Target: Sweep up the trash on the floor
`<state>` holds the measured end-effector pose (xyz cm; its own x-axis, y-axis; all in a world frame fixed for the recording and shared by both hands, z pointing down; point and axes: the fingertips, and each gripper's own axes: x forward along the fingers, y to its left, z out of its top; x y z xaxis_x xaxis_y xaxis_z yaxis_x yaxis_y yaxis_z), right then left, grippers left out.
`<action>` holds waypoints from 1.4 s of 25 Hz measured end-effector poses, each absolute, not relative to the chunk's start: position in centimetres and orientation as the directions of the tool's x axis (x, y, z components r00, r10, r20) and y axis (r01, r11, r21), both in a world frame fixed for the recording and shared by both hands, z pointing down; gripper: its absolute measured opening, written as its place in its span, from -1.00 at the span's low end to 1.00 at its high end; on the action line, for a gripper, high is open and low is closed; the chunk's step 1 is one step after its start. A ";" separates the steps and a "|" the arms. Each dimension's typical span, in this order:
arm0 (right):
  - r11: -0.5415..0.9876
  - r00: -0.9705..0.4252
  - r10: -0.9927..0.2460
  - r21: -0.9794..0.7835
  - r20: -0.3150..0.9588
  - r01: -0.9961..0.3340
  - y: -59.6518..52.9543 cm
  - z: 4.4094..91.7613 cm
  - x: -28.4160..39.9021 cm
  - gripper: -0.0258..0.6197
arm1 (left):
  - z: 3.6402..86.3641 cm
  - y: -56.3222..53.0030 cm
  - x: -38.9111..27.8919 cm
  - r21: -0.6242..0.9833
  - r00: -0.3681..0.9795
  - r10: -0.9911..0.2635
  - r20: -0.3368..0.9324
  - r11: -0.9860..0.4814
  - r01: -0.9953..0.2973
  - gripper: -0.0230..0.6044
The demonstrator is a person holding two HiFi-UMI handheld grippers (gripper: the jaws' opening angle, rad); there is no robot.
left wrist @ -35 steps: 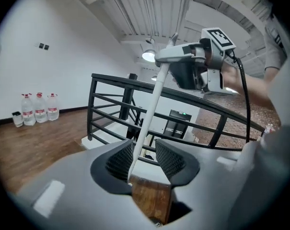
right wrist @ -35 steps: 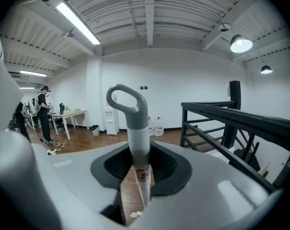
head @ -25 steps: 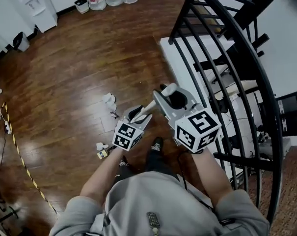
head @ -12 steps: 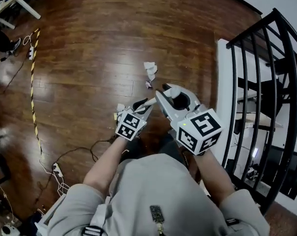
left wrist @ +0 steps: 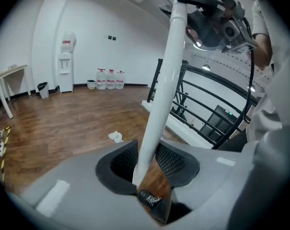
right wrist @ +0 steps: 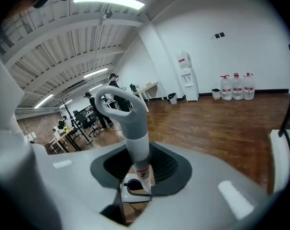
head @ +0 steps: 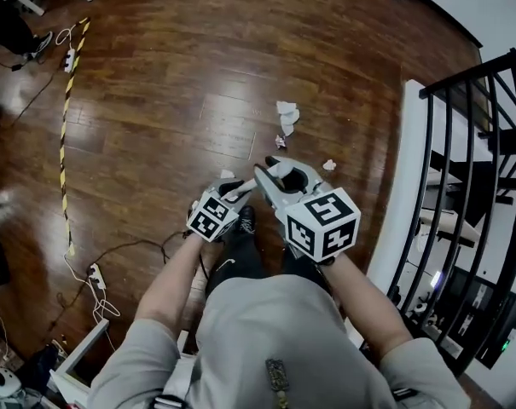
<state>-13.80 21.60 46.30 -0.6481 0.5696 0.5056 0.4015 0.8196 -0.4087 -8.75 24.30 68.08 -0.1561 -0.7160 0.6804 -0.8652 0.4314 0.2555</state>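
Scene: A wooden floor is seen from above, with a person's two forearms reaching out over it. A black stair railing stands at the right.

Trash: Crumpled white paper lies on the floor ahead of both grippers. One small scrap lies just right of the right gripper's tip, and another just beyond the left gripper. All of it is still scattered, with nothing gathered.

Left gripper: The left gripper is closed narrowly on a white handle. Its jaws have just been drawn in and then eased a little, with the handle between the pads.

Right gripper: The right gripper is clamped on the same handle higher up, just below its looped grey end.

Pose: The forearms are held close together in front of the body. Both grippers are tilted forward and downward, the left one just beside the right and lower on the handle.

Step in hand: The handle is judged to be a broom's, being set up for a stroke. The sweeping end cannot be seen in any view.

Doing it well: The left grip should be firmed before any stroke, so the handle is not allowed to twist or slip. The sweeping end should be placed beyond the farthest paper and drawn back, so the scraps are collected into one pile, not scattered. Light, short strokes are advised, since crumpled paper is easily flicked away.
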 end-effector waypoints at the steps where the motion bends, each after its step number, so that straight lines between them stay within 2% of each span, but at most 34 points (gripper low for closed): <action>1: 0.821 -0.639 0.568 -0.412 0.519 0.395 22.4 47.3 -14.2 -0.63 | 69.1 25.1 -8.9 0.267 -0.138 -0.709 0.691 0.428 -0.863 -0.56; 7: 0.867 -0.651 0.489 -0.404 0.580 0.291 23.5 52.7 -16.8 -0.63 | 73.9 26.7 -10.5 0.290 -0.038 -0.696 0.717 0.347 -0.892 -0.57; 14: 0.922 -0.696 0.359 -0.353 0.622 0.160 18.7 53.9 -19.5 -0.63 | 75.3 22.9 -14.1 0.293 0.019 -0.715 0.699 0.262 -0.920 -0.57; 19: 0.937 -0.738 0.256 -0.347 0.624 0.031 11.4 54.1 -20.2 -0.63 | 75.4 16.4 -15.3 0.292 0.116 -0.716 0.688 0.127 -0.948 -0.56; 27: 0.939 -0.799 0.080 -0.314 0.596 -0.140 -0.8 52.9 -20.3 -0.63 | 74.6 4.0 -17.1 0.292 0.207 -0.721 0.661 -0.006 -0.956 -0.54; 35: 0.900 -0.799 -0.136 -0.265 0.585 -0.347 -13.8 52.0 -16.3 -0.63 | 74.1 -9.2 -14.7 0.262 0.332 -0.706 0.626 -0.211 -0.942 -0.54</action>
<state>-16.30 -13.77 52.05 -0.7994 -0.1359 0.5853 -0.3471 0.8995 -0.2652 -14.73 -9.19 74.07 0.3323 -0.7059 0.6255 -0.9417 -0.2114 0.2617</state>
